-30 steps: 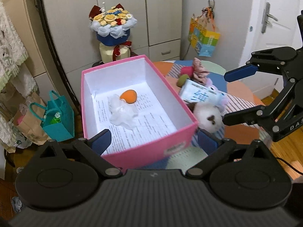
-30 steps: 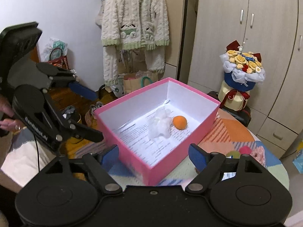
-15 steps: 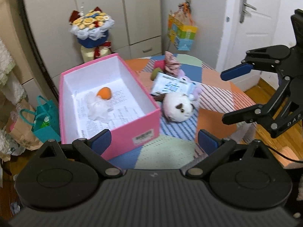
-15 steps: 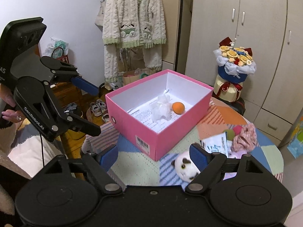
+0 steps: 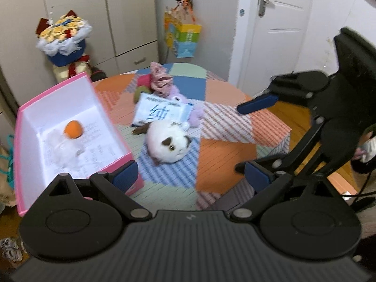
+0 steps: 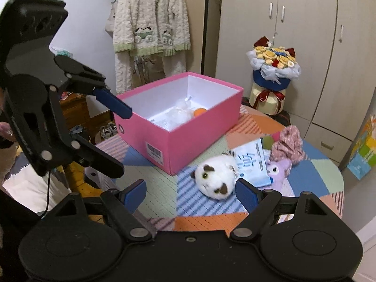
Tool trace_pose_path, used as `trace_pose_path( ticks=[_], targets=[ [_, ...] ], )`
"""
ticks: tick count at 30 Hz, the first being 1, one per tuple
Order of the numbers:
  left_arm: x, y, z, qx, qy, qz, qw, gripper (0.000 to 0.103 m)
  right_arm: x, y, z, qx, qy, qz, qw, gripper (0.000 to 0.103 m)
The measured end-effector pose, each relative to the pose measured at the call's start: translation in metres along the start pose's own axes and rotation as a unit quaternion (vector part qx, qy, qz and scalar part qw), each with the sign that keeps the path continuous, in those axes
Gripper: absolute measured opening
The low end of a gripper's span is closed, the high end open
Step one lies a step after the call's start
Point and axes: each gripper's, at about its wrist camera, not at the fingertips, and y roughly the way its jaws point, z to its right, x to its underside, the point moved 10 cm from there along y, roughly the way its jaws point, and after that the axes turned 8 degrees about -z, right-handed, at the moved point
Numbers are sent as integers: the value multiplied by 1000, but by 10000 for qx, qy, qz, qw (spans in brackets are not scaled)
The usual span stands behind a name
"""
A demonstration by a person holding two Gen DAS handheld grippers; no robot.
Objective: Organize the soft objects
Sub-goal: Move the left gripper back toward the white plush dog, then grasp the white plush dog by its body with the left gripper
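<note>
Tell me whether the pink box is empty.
Not empty: the pink box is open-topped and holds an orange ball and a white fluffy wad.

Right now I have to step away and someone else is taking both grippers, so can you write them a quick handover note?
Left gripper: open, empty, above the table's near edge.
Right gripper: open, empty, also held above the table.
Pink box: on the table, open; an orange ball and a white fluffy piece already lie inside.
Left to do: white plush beside the box, tissue pack leaning over it, purple plush, pink scrunchie, and green and red soft pieces behind the pack. The white plush looks the easiest next grab.
</note>
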Motion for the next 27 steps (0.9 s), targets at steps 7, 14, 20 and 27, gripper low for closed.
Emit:
trace_pose_path(
  ticks=[7,14,20,27],
  targets=[
    [-13,39,2,243,-449,58,9987,92,20,37,16,101,-126,283,9995,86],
    [-23,73,-2,84,-790,121,9968,85,22,74,30,-68,264,549,9981,86],
    [-32,97,0,-464,-617,148,9969,80,27,101,44,-256,876,618,9939,86],
    [-38,124,-12,-1139,-637,33,9914,70,28,125,53,-510,1477,705,9852,86]
  ],
)
